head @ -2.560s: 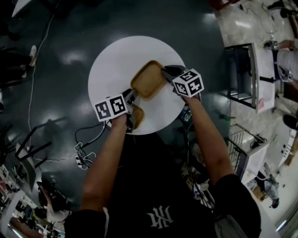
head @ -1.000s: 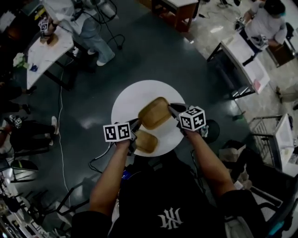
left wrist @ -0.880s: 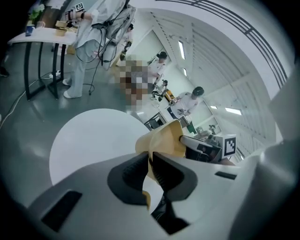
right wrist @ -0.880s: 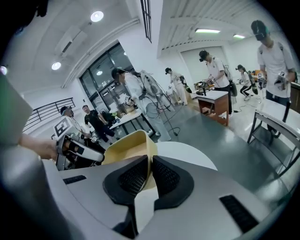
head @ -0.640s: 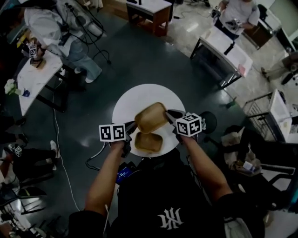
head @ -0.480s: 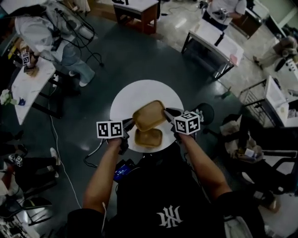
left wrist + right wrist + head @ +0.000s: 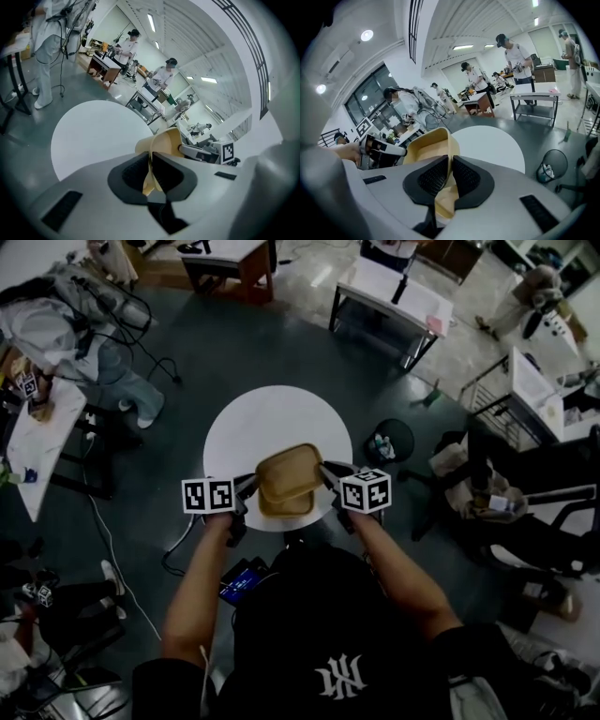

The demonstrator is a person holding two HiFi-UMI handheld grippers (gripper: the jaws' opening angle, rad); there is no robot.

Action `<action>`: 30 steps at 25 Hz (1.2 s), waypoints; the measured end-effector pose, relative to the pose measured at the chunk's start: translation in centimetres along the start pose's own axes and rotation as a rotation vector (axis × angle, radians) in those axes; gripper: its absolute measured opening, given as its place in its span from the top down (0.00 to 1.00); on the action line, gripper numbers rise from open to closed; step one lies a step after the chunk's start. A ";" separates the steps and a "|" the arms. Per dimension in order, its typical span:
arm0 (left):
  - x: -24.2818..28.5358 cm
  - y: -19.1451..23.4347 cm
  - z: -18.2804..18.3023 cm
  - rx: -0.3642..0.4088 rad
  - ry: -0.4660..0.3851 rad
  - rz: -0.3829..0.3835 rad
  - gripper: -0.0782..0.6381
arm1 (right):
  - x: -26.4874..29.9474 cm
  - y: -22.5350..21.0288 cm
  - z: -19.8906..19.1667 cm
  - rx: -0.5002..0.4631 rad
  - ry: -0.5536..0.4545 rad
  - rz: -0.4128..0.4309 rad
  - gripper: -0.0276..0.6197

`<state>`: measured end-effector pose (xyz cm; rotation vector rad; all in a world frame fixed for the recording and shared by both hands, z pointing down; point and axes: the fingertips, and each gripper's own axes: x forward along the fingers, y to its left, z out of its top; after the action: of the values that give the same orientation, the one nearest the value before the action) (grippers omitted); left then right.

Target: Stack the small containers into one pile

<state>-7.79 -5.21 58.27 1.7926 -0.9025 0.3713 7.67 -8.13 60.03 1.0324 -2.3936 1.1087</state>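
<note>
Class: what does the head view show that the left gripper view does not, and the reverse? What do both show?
Head view only: the upper container overlapping the lower container, and the person's forearms. Left gripper view only: the jaws of the left gripper, which have just closed further, pinching the lower container's rim. Both: the white table and the right gripper.

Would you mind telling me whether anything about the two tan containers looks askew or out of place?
Nothing looks spilled or damaged. The upper container is turned and offset over the lower container, whose near edge shows beneath it, so they are not yet nested squarely.
</note>
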 end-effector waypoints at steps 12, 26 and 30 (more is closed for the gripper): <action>-0.7 -1.2 -3.7 0.060 0.051 0.079 0.85 | -2.2 0.4 -5.1 0.135 -0.012 -0.016 0.88; 0.9 1.8 -6.4 0.149 0.189 -0.002 0.85 | -1.1 0.2 -11.1 0.273 0.009 -0.154 0.88; 0.9 3.4 -6.9 0.156 0.221 -0.020 0.85 | 0.0 0.7 -12.3 0.302 0.017 -0.188 0.88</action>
<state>-8.56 0.09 63.88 1.8582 -0.7157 0.6280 6.85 1.45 67.66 1.3065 -2.1051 1.4292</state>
